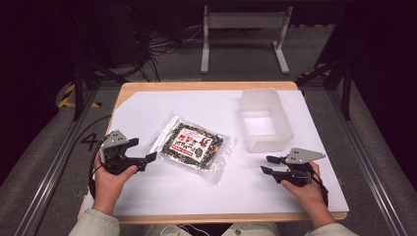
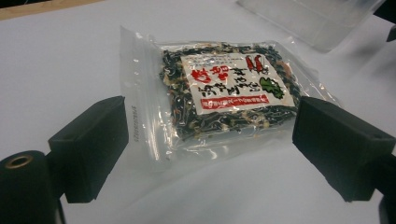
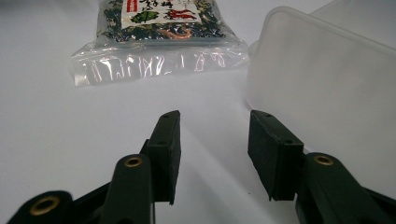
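I see both forearms entering from the near table edge, each hand holding its tool low and level over the white sheet (image 1: 162, 189). The left gripper (image 1: 142, 152) points at the bag (image 1: 193, 146), jaws spread wide, nothing between them. The right gripper (image 1: 270, 164) stands partly open and empty, near the tub (image 1: 265, 120). The left gripper view resolves the bag's red-lettered label (image 2: 231, 84) and dark flaky contents; the right gripper view shows its crinkled clear sealed edge (image 3: 159, 65). The tub is frosted, rectangular plastic beyond the bag.

Clear packet of dark dried food (image 1: 193, 146) lies flat, mid-table
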